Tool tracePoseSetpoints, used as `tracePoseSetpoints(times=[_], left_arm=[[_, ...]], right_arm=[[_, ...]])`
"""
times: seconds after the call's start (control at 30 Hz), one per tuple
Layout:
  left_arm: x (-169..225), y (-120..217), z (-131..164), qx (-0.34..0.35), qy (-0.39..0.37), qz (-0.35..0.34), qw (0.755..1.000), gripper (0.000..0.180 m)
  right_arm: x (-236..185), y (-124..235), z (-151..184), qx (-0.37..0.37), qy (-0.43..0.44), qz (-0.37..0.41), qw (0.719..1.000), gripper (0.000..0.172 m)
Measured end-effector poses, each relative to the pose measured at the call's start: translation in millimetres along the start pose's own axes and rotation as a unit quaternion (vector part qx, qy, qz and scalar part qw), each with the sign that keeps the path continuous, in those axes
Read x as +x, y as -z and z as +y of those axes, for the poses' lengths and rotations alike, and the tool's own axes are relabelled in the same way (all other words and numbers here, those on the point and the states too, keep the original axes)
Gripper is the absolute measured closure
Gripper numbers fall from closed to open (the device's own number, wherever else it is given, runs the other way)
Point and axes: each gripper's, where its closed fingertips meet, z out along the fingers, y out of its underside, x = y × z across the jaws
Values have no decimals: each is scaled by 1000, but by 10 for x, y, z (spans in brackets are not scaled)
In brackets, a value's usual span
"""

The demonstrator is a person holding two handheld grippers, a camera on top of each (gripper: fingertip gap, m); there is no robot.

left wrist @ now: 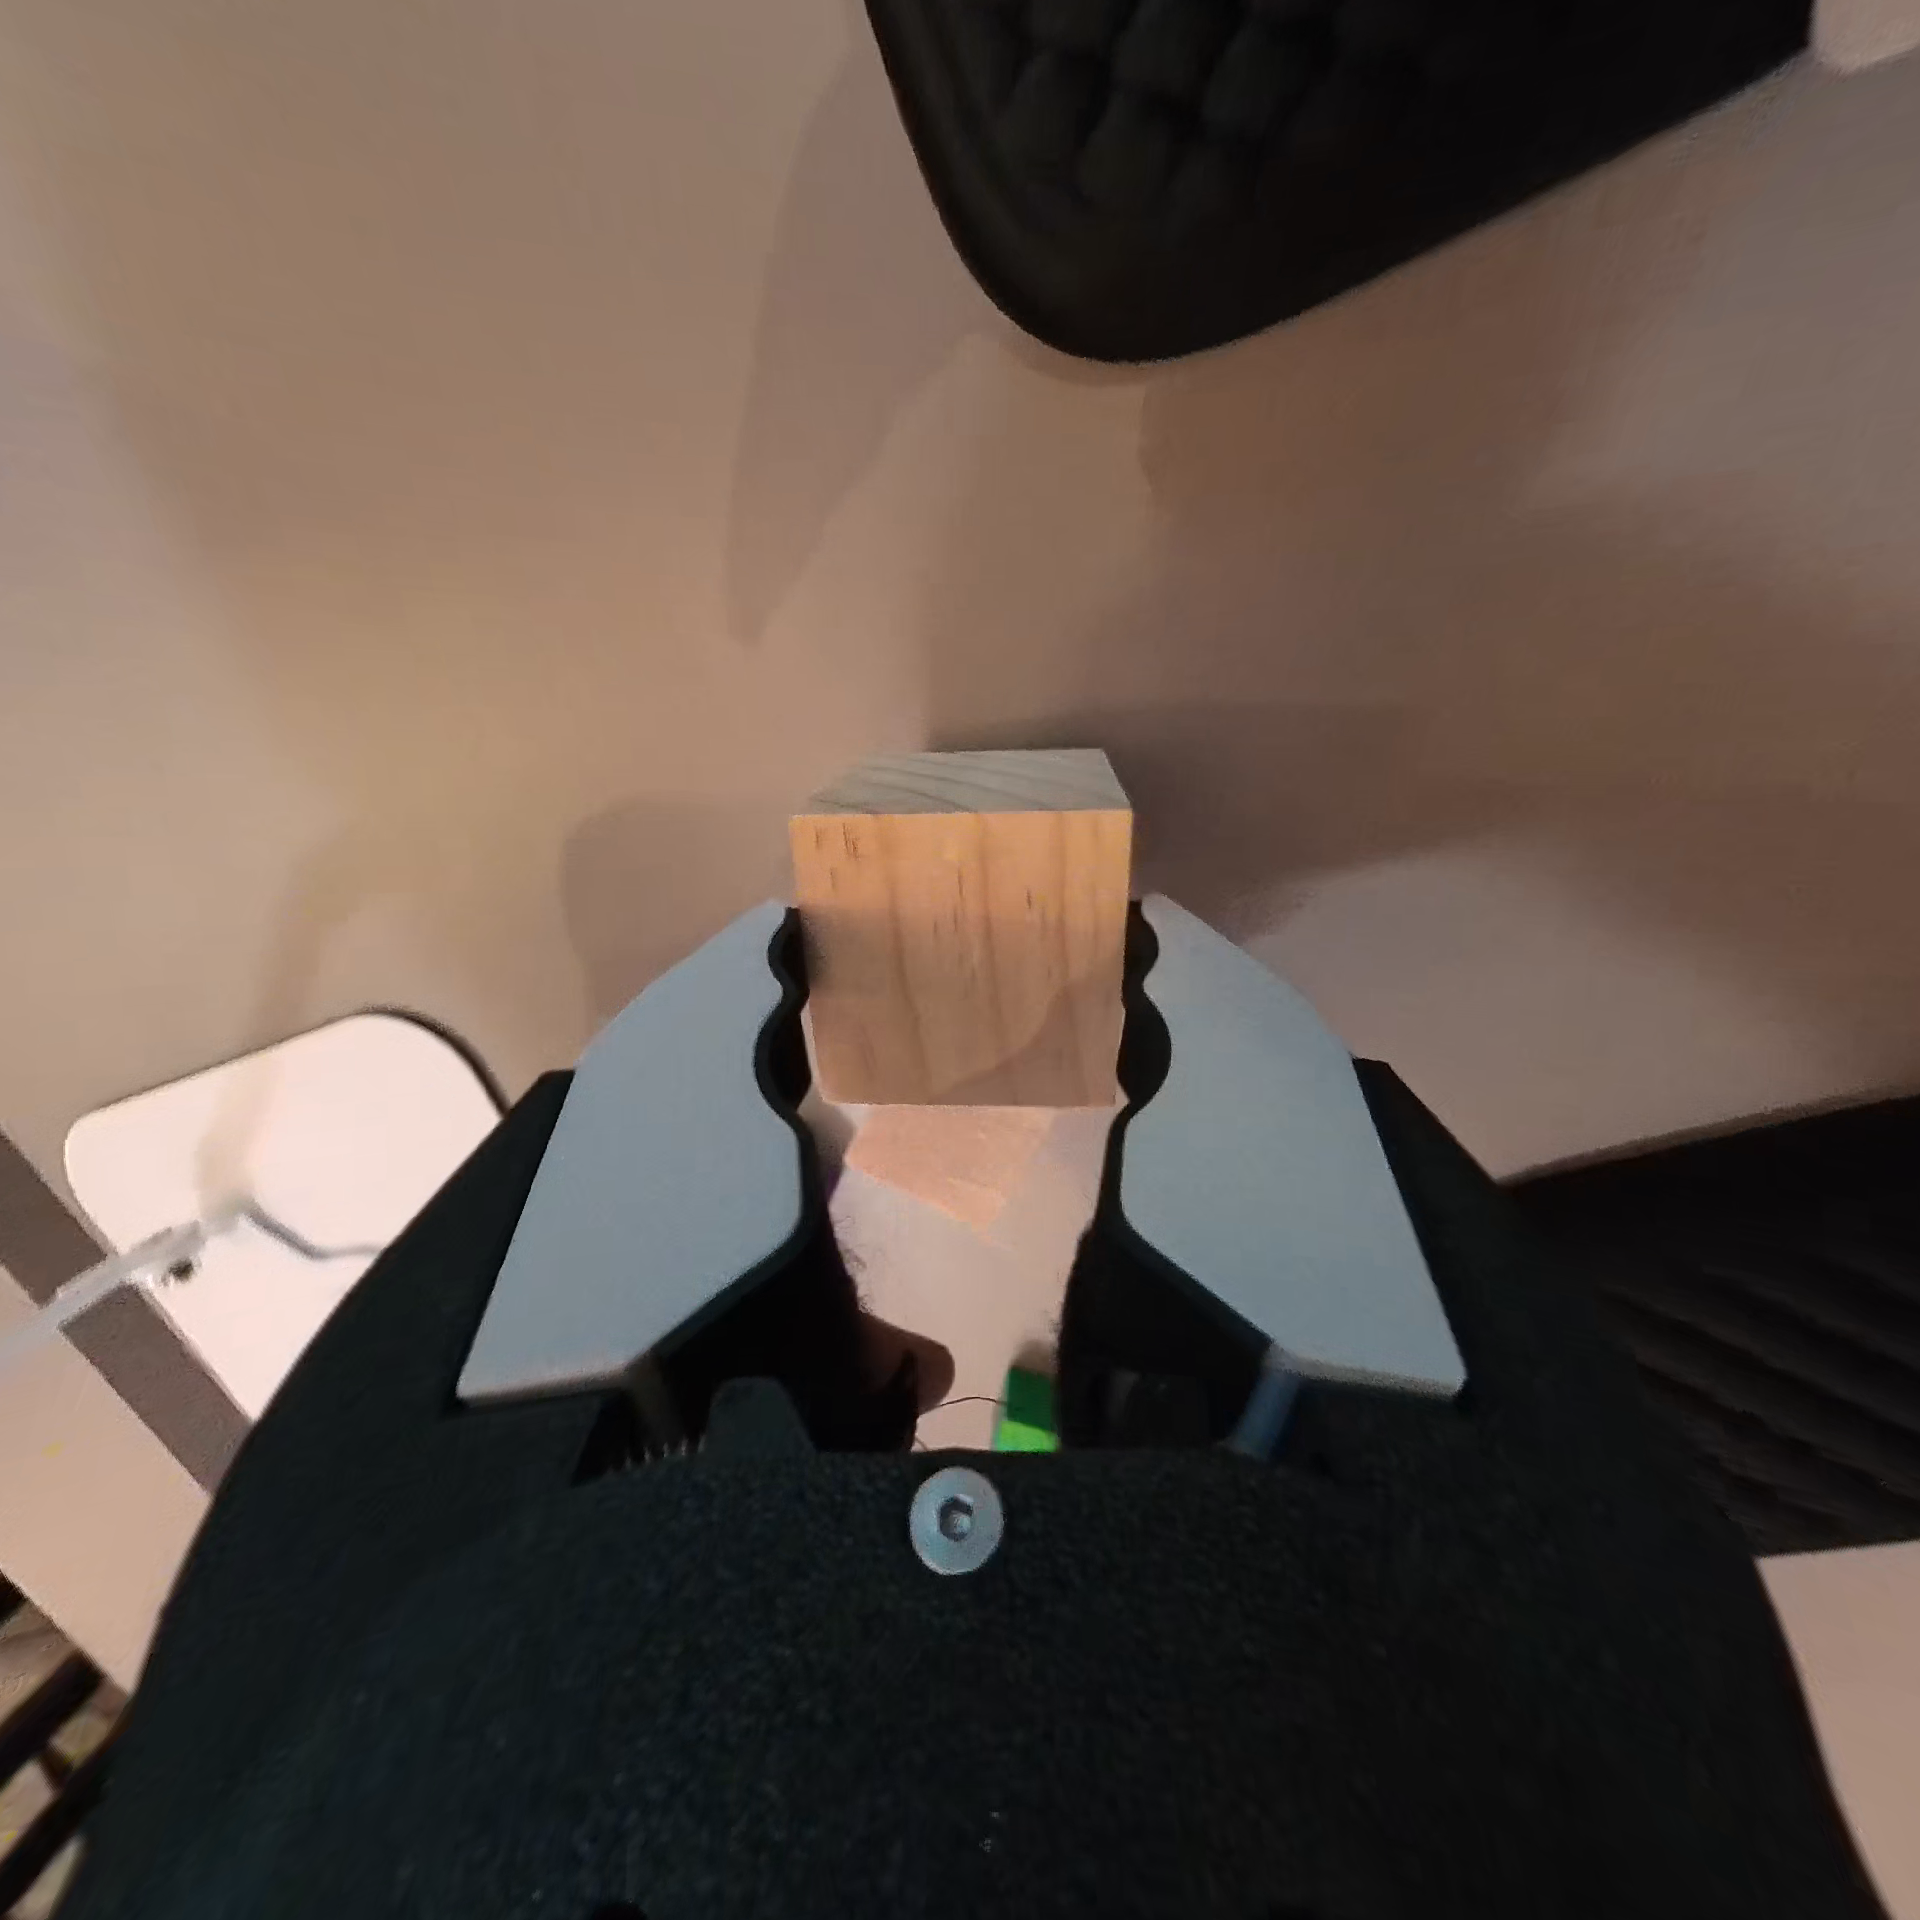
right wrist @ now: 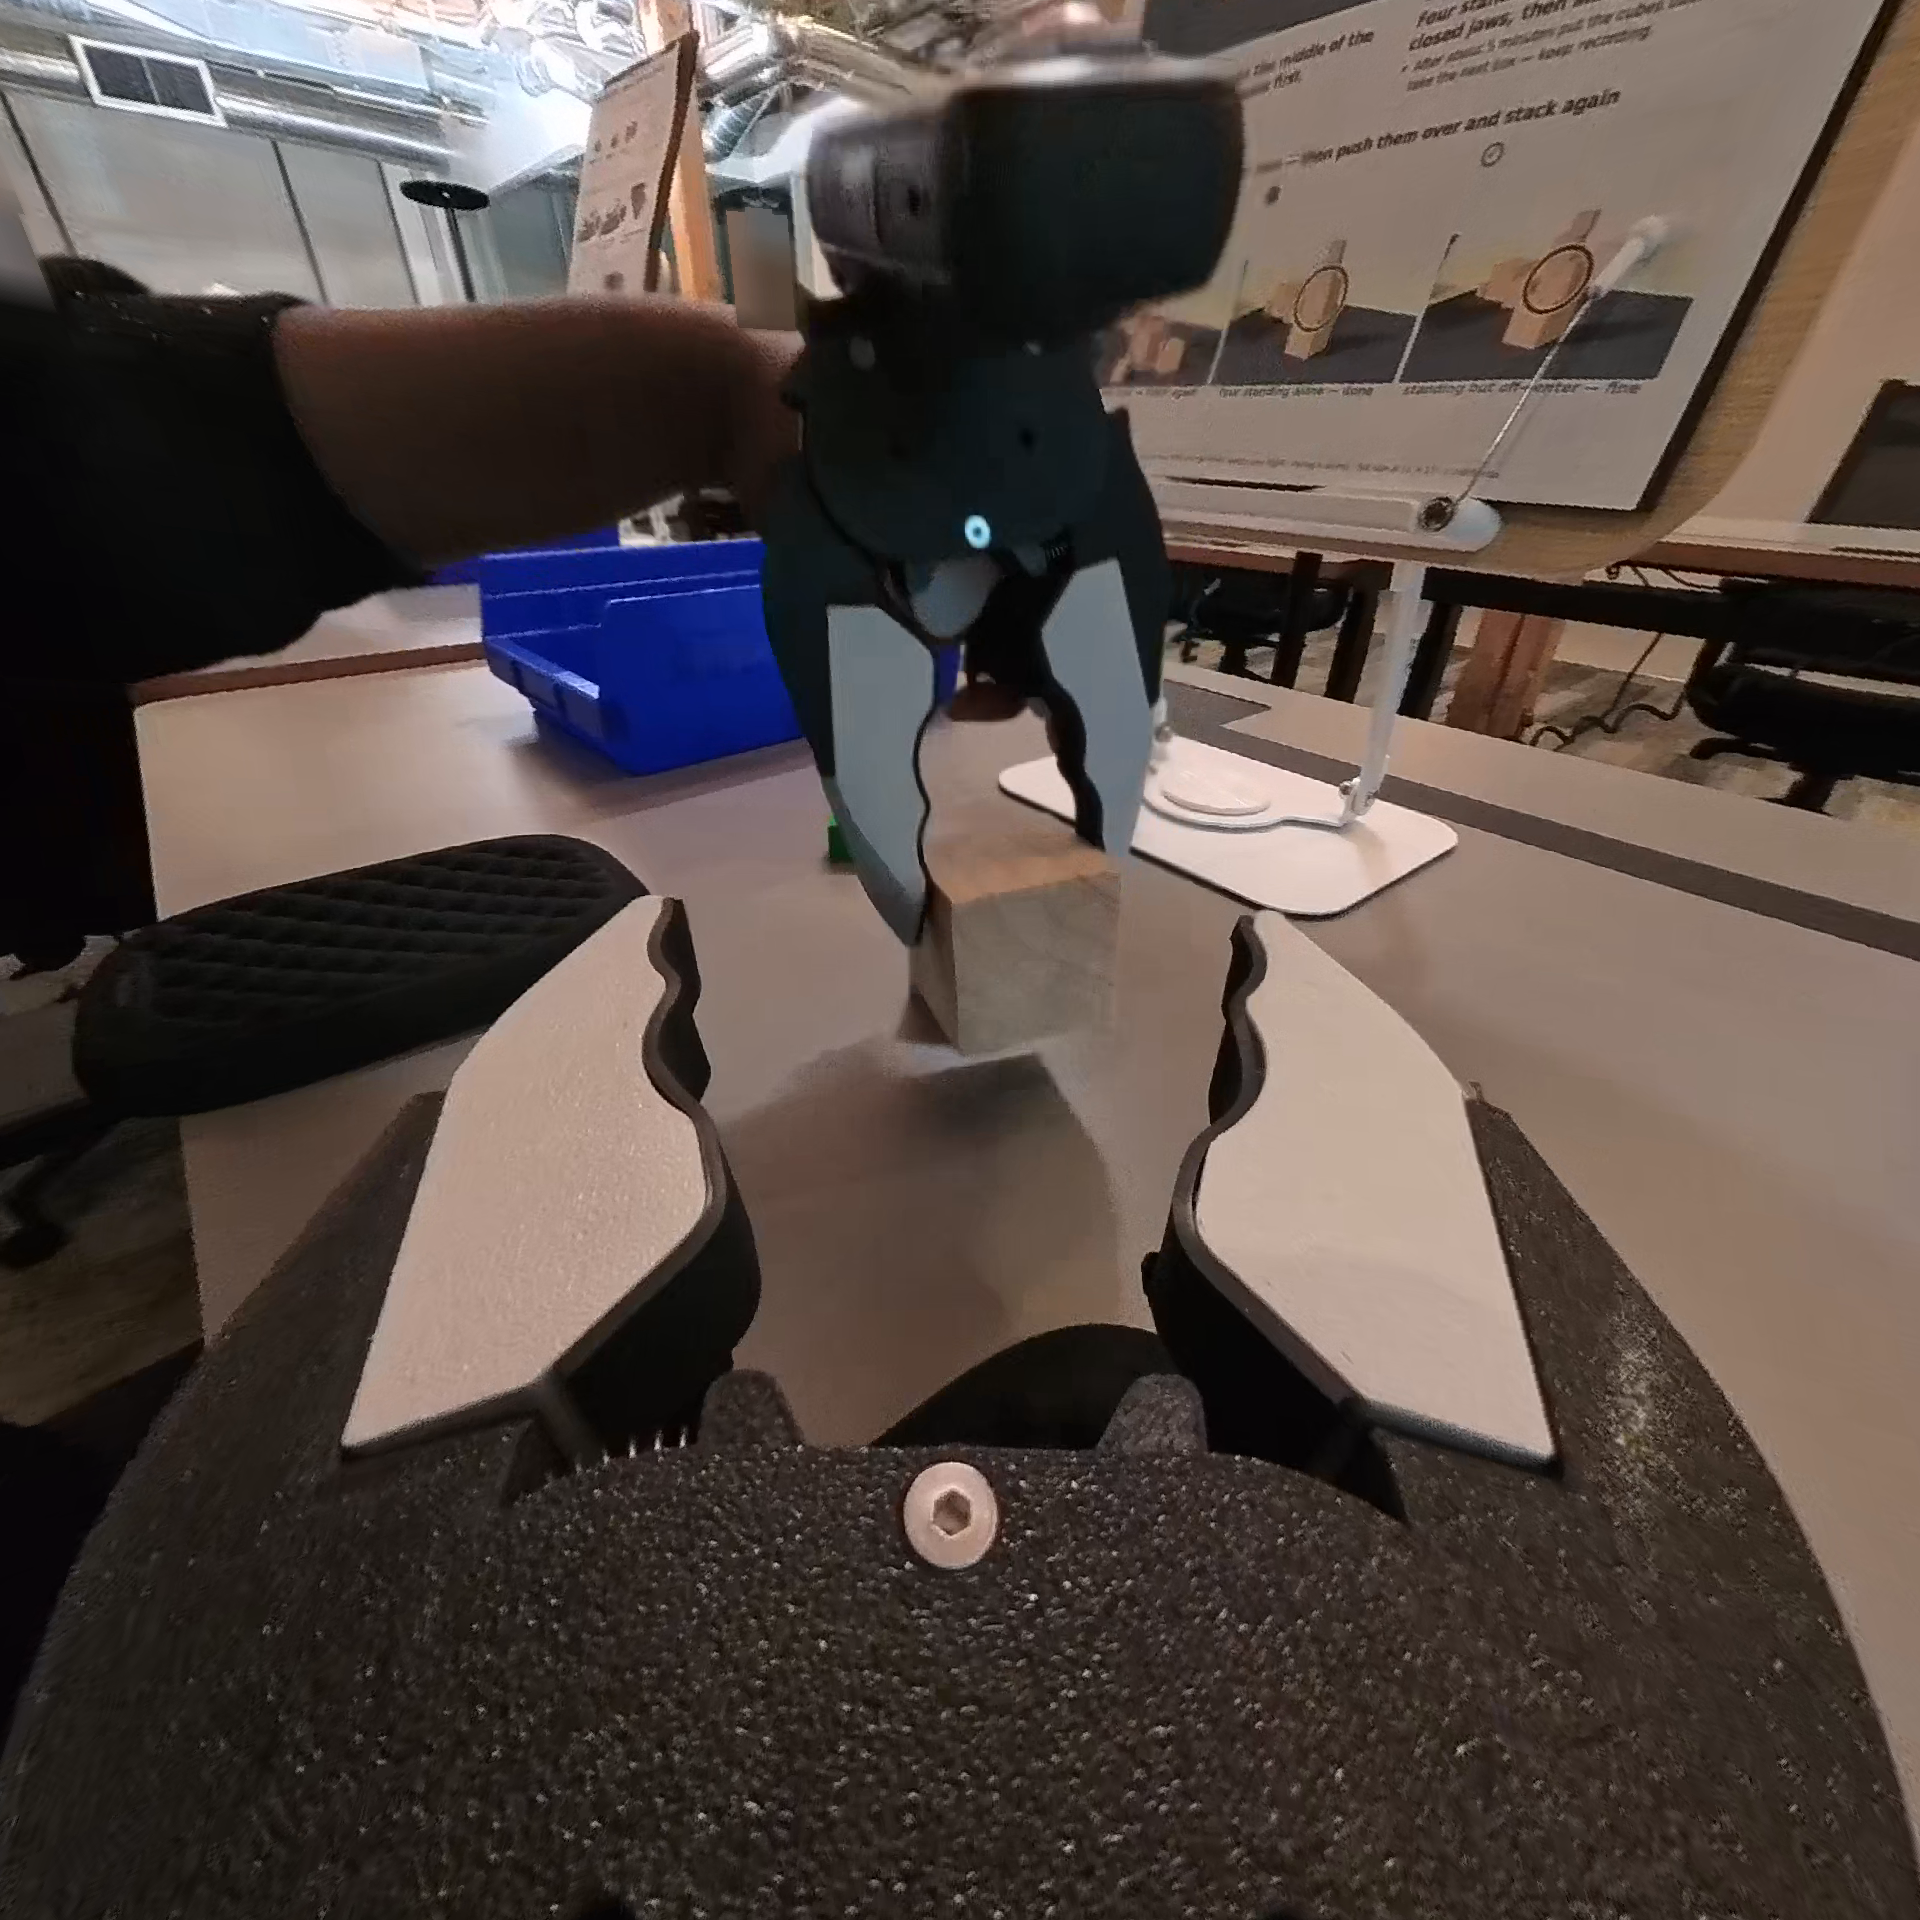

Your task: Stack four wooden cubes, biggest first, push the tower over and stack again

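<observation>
The left gripper (left wrist: 964,914) points steeply down, its two grey fingers (left wrist: 686,1081) closed in on the sides of a wooden cube (left wrist: 961,956), the pads seemingly pressed against it, though motion blur softens the contact. A dark-sleeved forearm (right wrist: 499,416) carries it from the left. The right gripper (right wrist: 961,945) sits near and low, jaws spread wide with nothing between them.

Printed black writing with small pictures of wooden blocks is borne by a white board (right wrist: 1475,239) at about one o'clock in the right wrist view, and faint print by a farther placard (right wrist: 634,177) at eleven o'clock.
</observation>
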Motion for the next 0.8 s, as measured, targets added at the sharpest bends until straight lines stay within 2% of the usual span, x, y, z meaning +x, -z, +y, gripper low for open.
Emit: tracePoseSetpoints(times=[0.23,0.37,0.57,0.8], left_arm=[[281,240,47,4,96,-14,995,123],[428,248,94,-27,154,-45,987,123],[748,118,67,-47,168,-39,984,123],[1041,10,24,-48,162,-10,986,123]], right_arm=[[-142,-10,26,-10,17,-49,999,76],[-248,6,29,-11,19,-96,995,76],[-418,21,77,-31,22,-170,985,74],[-593,76,127,-44,39,-238,970,60]])
